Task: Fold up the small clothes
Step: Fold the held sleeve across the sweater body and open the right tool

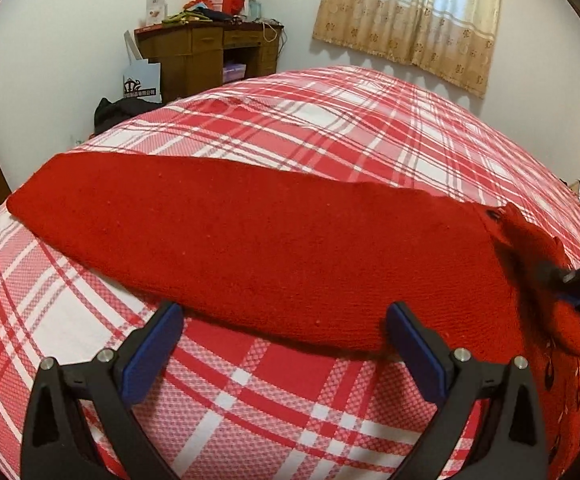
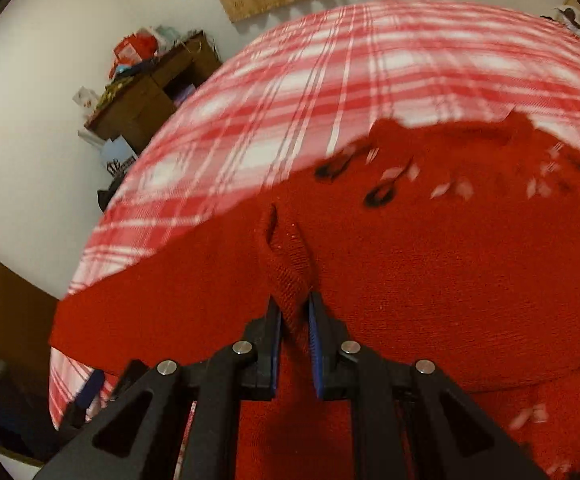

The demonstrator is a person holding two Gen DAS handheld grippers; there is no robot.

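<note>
Red knit sweater (image 2: pixel 429 272) bunches into a ridge between right tongs (image 2: pixel 294 312).

The left gripper (image 1: pixel 284 330) hovers low with its jaws spread wide. The right gripper (image 2: pixel 294 314) has its jaws pinched nearly together on a fold of the sweater (image 2: pixel 429 280).
</note>
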